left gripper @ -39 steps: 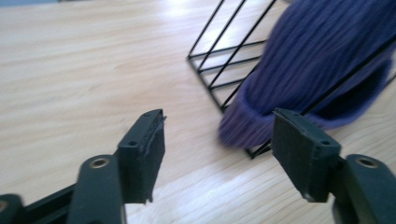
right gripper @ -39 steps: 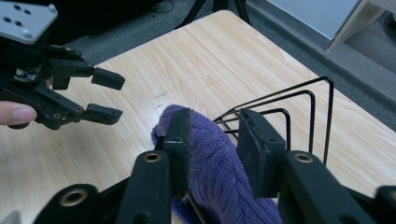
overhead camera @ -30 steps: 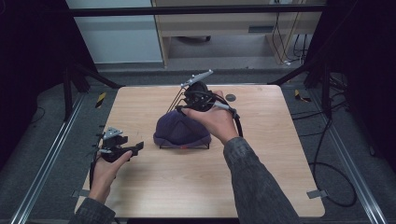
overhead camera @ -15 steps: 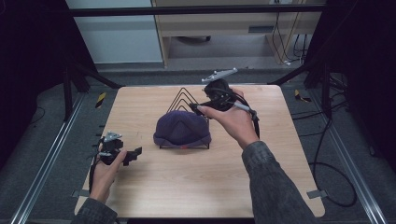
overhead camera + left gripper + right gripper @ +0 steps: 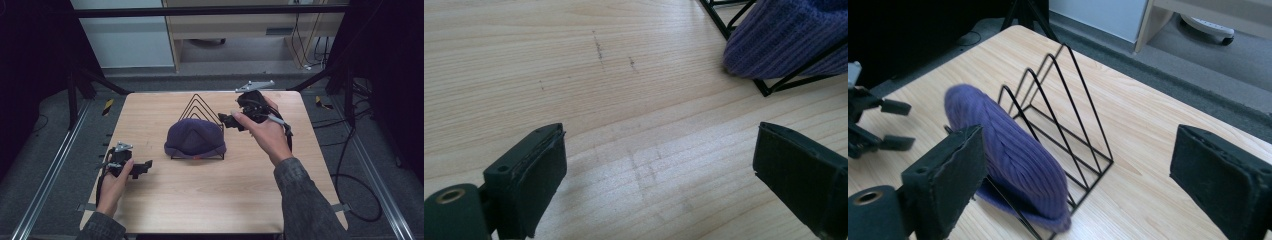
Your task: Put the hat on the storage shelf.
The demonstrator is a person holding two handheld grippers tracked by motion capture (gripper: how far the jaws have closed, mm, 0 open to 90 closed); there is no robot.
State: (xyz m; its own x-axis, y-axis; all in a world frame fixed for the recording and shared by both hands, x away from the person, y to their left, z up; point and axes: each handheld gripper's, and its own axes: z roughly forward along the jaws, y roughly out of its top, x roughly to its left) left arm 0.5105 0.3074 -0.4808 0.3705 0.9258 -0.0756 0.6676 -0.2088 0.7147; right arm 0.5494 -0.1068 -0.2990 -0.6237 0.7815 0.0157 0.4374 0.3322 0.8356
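At the left of the high view the left gripper [image 5: 142,165] sits low over the wooden table [image 5: 210,200], held in the person's left hand [image 5: 114,182], well apart from the rack. Its jaws have just been opening and now stand wide, with bare tabletop between them; in the left gripper view the two black pads [image 5: 541,172] frame plain wood grain, and the hat's edge shows at the upper right corner.

In the middle of the table stands a black wire rack [image 5: 200,107] of triangular dividers, upright. A purple knitted hat [image 5: 194,138] is draped over the rack's nearest divider (the one on the person's side), its brim reaching down to the rack's base and touching neither gripper. From the right gripper view the hat [image 5: 1013,155] hangs over that front wire, while the other wire triangles [image 5: 1068,100] behind it stand bare.

To the right, the right gripper [image 5: 226,120] is held above the table by the right hand [image 5: 267,132], just beside the rack's right side and pointing toward it. Its jaws have also just been opening; they gape fully apart with nothing between them, the hat lying beyond the pads
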